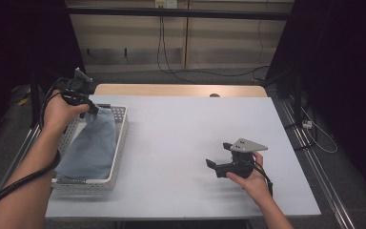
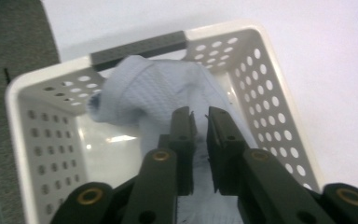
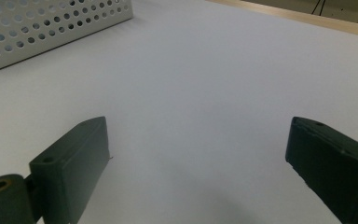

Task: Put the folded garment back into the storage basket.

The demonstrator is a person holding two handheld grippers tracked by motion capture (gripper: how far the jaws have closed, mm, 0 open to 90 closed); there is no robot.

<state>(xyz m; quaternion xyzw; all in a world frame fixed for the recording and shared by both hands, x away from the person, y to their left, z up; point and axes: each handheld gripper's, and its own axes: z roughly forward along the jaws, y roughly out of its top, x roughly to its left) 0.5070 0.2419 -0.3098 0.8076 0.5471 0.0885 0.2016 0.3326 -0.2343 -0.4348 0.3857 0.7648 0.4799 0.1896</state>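
Cloth point(image 1: 93, 143), pale blue, lies in a white perforated basket point(image 1: 118, 152) at the left of the high view, and we see the left gripper point(image 1: 95, 109) at the cloth's upper end, near the basket's far rim. At lower right, the right gripper point(image 1: 219, 160) hovers over the bare white table point(image 1: 181, 129), well apart from the basket.

In the left gripper view we look into the basket point(image 2: 265, 88); the jaws stand narrow, with a fold of the waffle-textured cloth point(image 2: 154, 93) pinched between them, a weave the high view does not reveal.

In the right gripper view the jaws stand wide with nothing between them, and the basket's wall point(image 3: 51, 23) sits at upper left. We read no writing or label anywhere.
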